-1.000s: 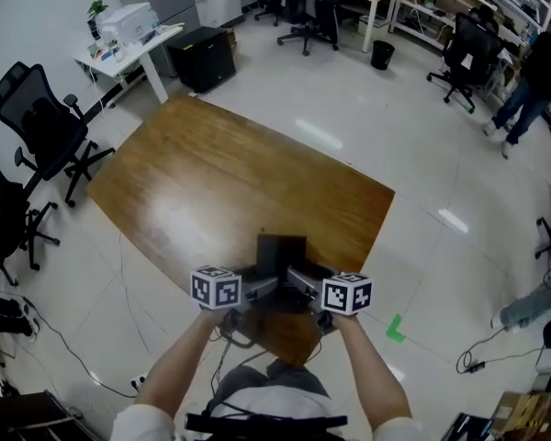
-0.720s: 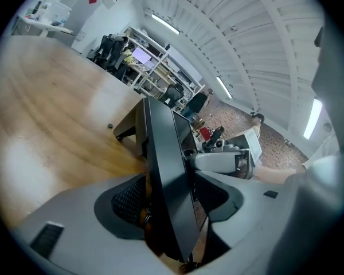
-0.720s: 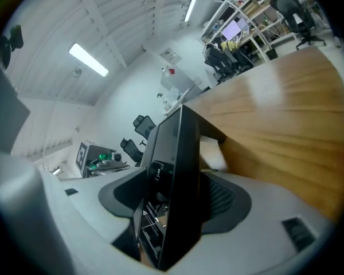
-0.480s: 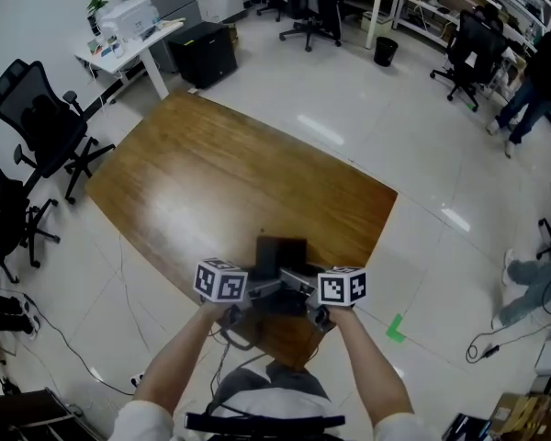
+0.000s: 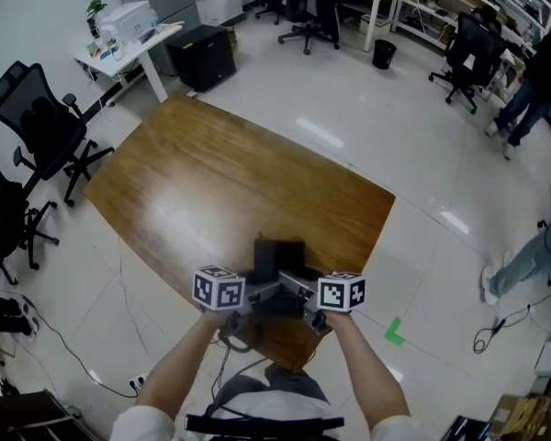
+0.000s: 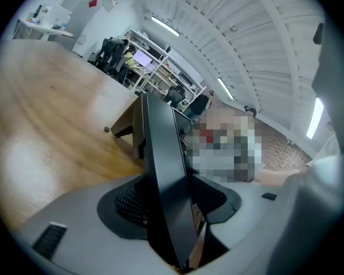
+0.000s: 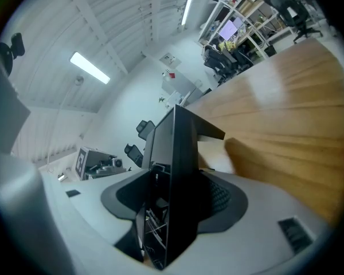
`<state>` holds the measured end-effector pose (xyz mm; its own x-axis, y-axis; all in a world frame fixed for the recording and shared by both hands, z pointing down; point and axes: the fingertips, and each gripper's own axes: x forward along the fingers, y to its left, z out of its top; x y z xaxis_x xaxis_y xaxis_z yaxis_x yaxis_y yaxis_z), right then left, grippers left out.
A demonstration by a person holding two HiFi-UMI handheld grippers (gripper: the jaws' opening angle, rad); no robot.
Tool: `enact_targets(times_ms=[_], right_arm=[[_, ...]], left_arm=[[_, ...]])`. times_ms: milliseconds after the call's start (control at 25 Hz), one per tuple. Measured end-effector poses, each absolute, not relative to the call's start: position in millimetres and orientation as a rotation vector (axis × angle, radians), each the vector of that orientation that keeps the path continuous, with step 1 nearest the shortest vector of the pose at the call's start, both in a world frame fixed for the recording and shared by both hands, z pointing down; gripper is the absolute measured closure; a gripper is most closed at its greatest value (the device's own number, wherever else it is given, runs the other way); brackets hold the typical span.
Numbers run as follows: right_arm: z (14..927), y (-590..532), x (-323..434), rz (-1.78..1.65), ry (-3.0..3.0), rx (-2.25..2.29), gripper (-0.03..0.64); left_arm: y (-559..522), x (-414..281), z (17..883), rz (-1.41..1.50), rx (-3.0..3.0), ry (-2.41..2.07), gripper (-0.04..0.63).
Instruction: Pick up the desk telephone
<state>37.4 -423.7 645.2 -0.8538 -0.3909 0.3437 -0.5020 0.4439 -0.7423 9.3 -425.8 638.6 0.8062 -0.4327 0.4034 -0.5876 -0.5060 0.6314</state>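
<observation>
The black desk telephone (image 5: 280, 254) stands near the front edge of the wooden table (image 5: 211, 182). My left gripper (image 5: 260, 289) reaches it from the left and my right gripper (image 5: 300, 289) from the right. In the left gripper view the phone's thin black edge (image 6: 163, 165) runs upright between the jaws of the left gripper (image 6: 173, 213), which are closing with both pads against it. The right gripper view shows the phone's side (image 7: 180, 165) filling the gap of the right gripper (image 7: 171, 213), whose jaws are closing on it too. A dark cord (image 5: 231, 336) hangs below the table edge.
Black office chairs (image 5: 41, 122) stand left of the table. A white desk with a printer (image 5: 129, 28) and a black cabinet (image 5: 202, 58) sit beyond it. A person (image 5: 533, 72) stands at the far right. Green tape (image 5: 395, 329) marks the floor.
The two marker cubes have drawn a little closer together on either side of the phone. The phone itself has stayed where it was on the table.
</observation>
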Motion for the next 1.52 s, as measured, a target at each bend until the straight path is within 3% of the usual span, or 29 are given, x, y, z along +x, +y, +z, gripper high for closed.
enact_targets(times_ms=[1520], right_arm=[[466.2, -319.9, 5.4, 0.722, -2.892, 0.912, 0.354]], left_arm=[[-317.9, -20.9, 456.9, 0.084, 2.643, -0.856, 0.360]])
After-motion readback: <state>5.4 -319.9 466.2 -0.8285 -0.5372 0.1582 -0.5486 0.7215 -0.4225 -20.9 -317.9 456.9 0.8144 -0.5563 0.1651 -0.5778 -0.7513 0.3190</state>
